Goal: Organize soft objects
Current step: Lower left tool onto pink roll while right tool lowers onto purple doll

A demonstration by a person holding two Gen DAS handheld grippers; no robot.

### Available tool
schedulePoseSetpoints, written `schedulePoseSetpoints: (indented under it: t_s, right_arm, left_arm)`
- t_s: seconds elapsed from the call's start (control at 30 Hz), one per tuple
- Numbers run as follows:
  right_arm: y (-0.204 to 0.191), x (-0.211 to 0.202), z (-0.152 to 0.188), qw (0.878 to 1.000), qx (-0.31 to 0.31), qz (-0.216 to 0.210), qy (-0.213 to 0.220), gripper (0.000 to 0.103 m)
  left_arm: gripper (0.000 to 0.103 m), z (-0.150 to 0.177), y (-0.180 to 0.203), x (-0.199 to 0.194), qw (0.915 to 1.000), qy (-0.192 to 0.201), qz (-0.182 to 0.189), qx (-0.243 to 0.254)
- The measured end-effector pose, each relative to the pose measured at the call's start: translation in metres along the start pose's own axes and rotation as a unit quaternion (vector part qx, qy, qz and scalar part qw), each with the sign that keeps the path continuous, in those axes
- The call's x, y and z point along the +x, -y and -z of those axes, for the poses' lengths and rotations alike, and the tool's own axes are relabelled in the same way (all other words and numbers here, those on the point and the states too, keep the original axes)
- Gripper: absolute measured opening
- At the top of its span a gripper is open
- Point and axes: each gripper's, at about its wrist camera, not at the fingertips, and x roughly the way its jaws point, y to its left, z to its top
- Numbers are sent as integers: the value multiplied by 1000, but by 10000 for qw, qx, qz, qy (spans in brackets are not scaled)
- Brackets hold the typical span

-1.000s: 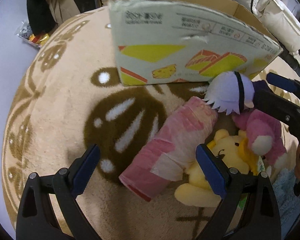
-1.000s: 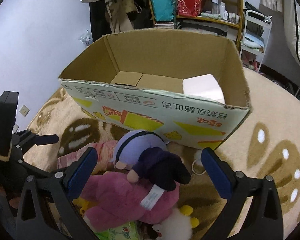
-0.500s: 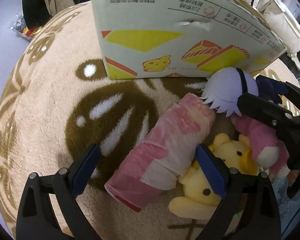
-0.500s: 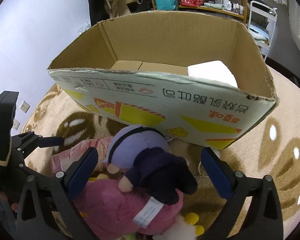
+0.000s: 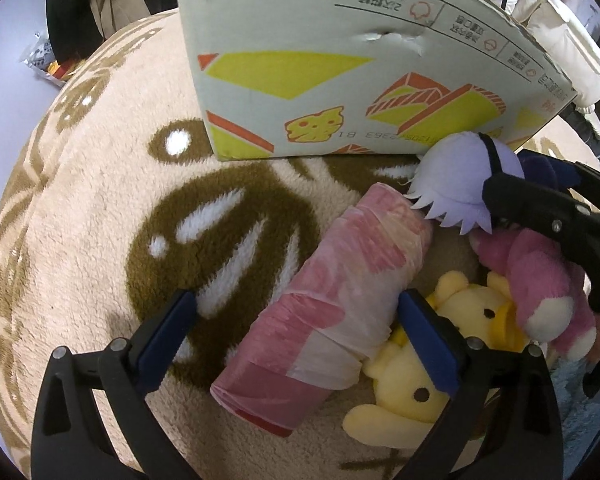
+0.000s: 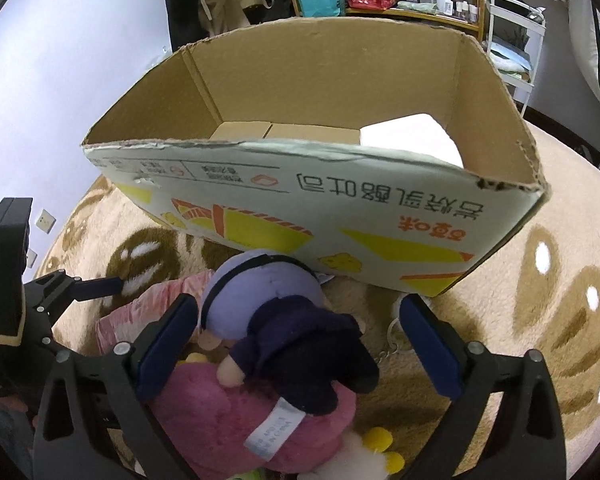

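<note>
Pink bundle (image 5: 332, 300) lies on the rug (image 5: 100, 208) between the left gripper's (image 5: 300, 340) open jaws; closing on it looks next. The right gripper (image 6: 300, 344), jaws open, straddles one purple-haired doll (image 6: 284, 320) atop one pink plush (image 6: 236, 420), beside one yellow bear (image 5: 440, 360), before one cardboard box (image 6: 340, 216).

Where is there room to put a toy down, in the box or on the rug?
The cardboard box has bare floor left of the white block. The rug is bare left of the pink roll. Right of it, the purple-haired doll, pink plush and yellow bear crowd together.
</note>
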Motion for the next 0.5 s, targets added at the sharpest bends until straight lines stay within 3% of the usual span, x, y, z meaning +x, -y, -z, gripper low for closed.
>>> schedulePoseSetpoints:
  t_s: [0.3,0.43,0.5]
  right_arm:
    - [0,1,0,10000,-45,-78,-39,98]
    - [-4,1,1,9997,-110,-215,-32,85]
    - [-7,1,0,9996,-178,-215,-43,84]
  left_arm:
    - [101,2,19,-1,9989,68,-435,154]
    - [100,1,22,-5,9972,222,-689,167]
    - [93,1,23,-8,9969,264,-711,190]
